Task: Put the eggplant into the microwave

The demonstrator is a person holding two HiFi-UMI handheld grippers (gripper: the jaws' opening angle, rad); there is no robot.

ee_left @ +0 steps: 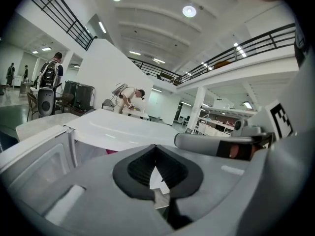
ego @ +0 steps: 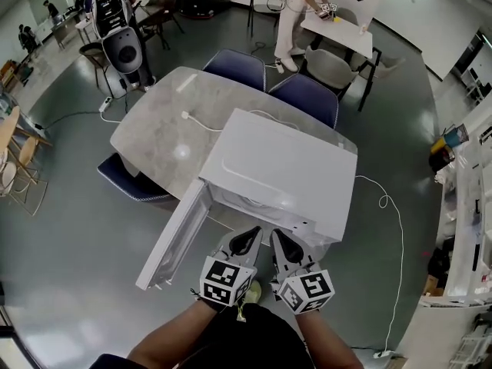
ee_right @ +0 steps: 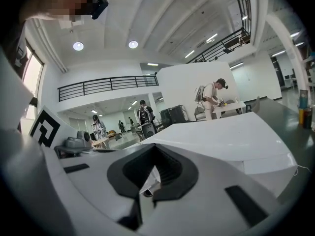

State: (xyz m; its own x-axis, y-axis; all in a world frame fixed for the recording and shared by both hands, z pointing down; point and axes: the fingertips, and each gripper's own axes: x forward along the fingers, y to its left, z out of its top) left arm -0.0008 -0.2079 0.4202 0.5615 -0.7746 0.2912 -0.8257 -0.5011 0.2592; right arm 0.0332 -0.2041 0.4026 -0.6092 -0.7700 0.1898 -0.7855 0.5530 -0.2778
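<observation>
Grey marbled table (ego: 157, 141) fills the centre of the head view, on a glossy grey floor (ego: 69, 267), with blue chairs (ego: 234, 66) at its upper edge. The white microwave (ego: 284, 167) stands on it, door (ego: 173, 241) open toward lower left. A purple sliver inside looks like the eggplant (ee_left: 112, 152). At bottom centre, the left gripper (ego: 250, 237) and right gripper (ego: 278, 241) are both closed on nothing.
</observation>
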